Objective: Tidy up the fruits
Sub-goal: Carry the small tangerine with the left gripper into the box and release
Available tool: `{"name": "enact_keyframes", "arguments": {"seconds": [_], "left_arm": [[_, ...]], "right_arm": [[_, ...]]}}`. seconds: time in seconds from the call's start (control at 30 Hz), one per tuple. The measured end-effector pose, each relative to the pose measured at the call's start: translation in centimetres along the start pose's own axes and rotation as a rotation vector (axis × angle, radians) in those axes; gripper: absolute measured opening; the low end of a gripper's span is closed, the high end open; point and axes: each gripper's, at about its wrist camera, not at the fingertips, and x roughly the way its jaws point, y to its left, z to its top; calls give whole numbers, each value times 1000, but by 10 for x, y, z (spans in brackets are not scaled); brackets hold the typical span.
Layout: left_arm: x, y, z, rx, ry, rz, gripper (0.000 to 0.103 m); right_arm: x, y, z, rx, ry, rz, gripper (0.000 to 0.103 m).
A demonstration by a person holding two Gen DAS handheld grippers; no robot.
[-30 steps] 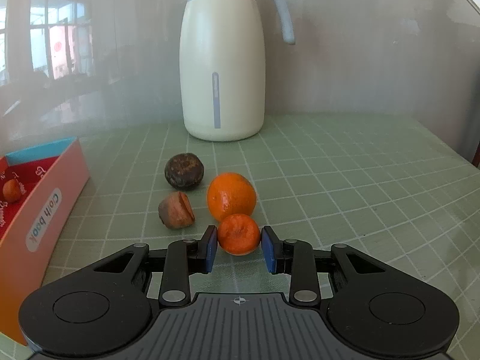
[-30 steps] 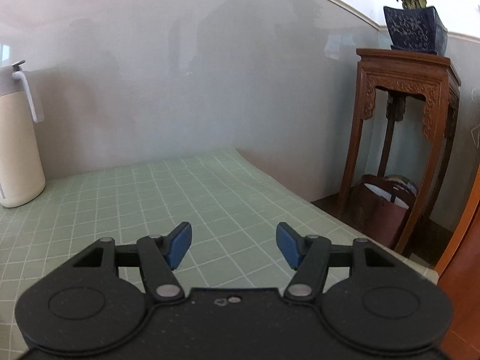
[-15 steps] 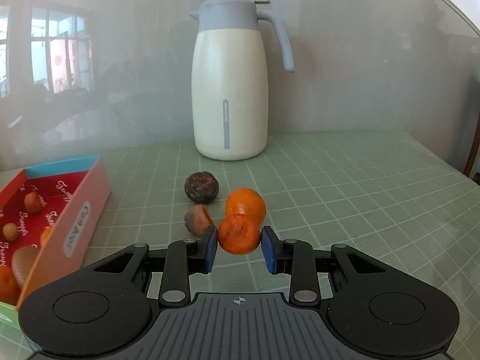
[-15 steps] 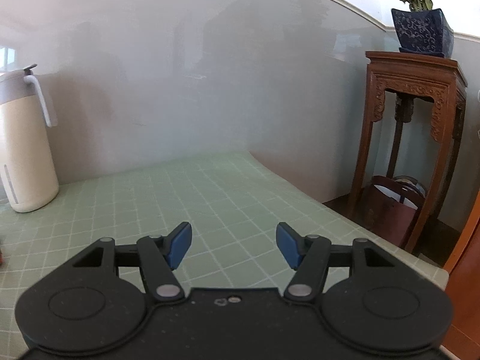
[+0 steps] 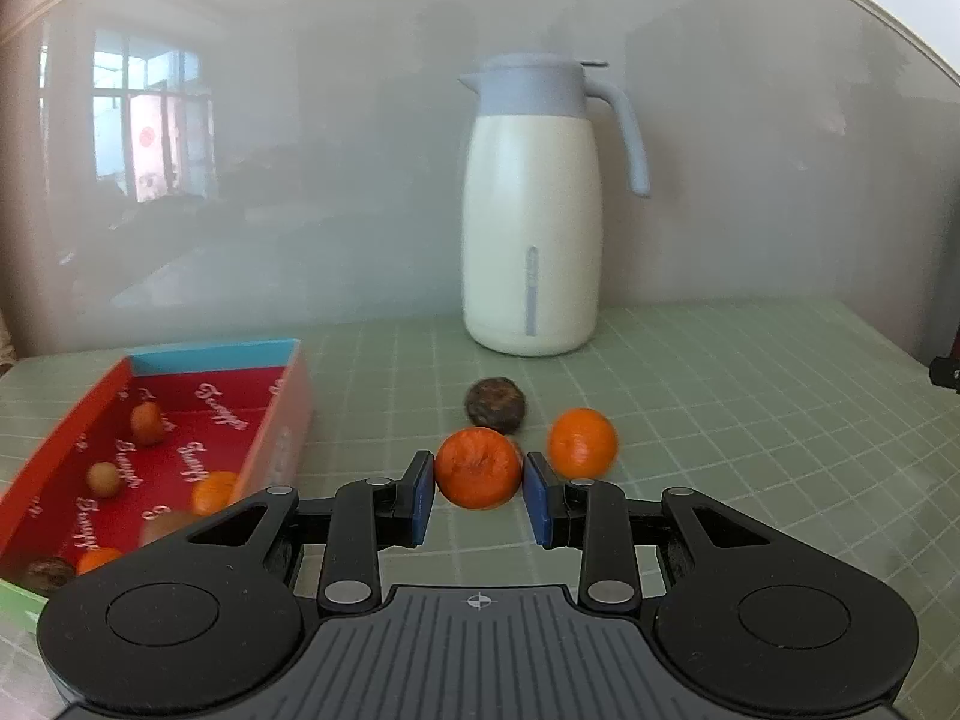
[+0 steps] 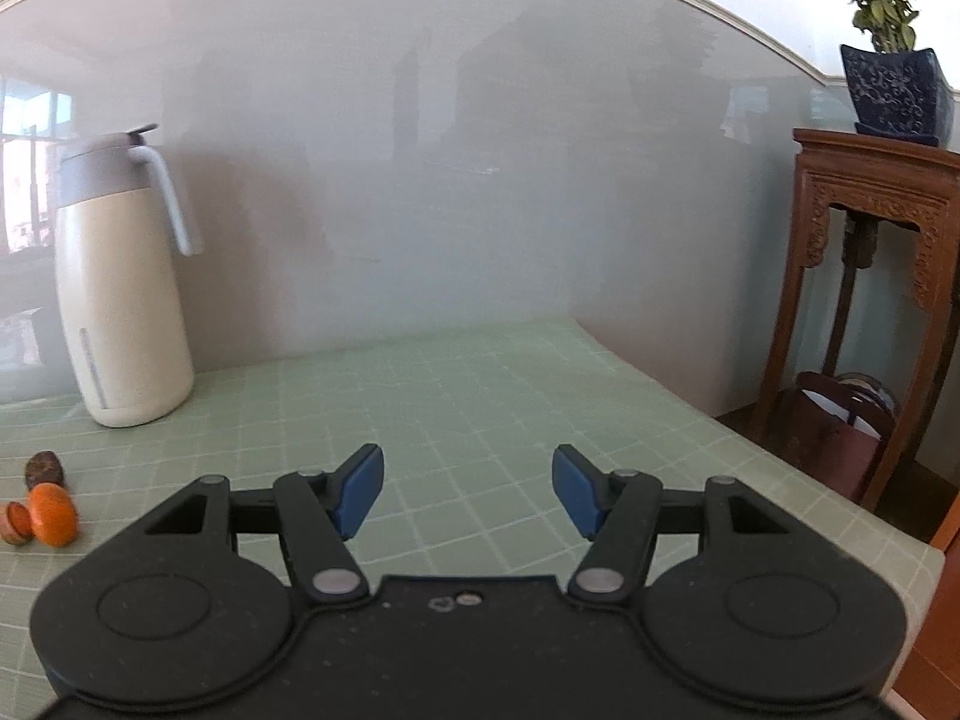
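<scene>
My left gripper [image 5: 478, 495] is shut on a small wrinkled tangerine [image 5: 478, 468], held above the green checked table. Behind it on the table lie a dark brown round fruit [image 5: 495, 401] and a smooth orange [image 5: 582, 443]. To the left stands a red box [image 5: 90, 420] with a blue end wall, holding several small fruits, among them an orange one [image 5: 215, 491]. In the right wrist view my right gripper [image 6: 468, 489] is open over bare table with nothing between its fingers; the orange [image 6: 54, 514], the dark fruit [image 6: 44, 468] and a cut brown fruit [image 6: 15, 522] lie far left.
A cream thermos jug with a grey lid and handle [image 5: 533, 222] stands at the back against the glossy wall. The table's right edge [image 6: 780, 468] drops off beside a carved wooden stand [image 6: 870, 276] bearing a potted plant [image 6: 894, 84]. A dark bag [image 6: 840, 426] sits under the stand.
My left gripper has lifted the tangerine off the table and swung left, bringing the red box further into view. The right gripper has turned left, so the jug and loose fruits now show.
</scene>
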Motion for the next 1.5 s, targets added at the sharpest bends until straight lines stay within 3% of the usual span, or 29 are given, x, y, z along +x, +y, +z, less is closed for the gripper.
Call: {"name": "enact_keyframes", "arguments": {"seconds": [0.57,1.5], "left_arm": [[-15,60,-1,-42,-18,80,32],[-27,173,-27,-155,12,273,32]], "right_arm": [[-7,49,1,-38,-4,79,61],[-23,148,-6,-102,-4,245,61]]}}
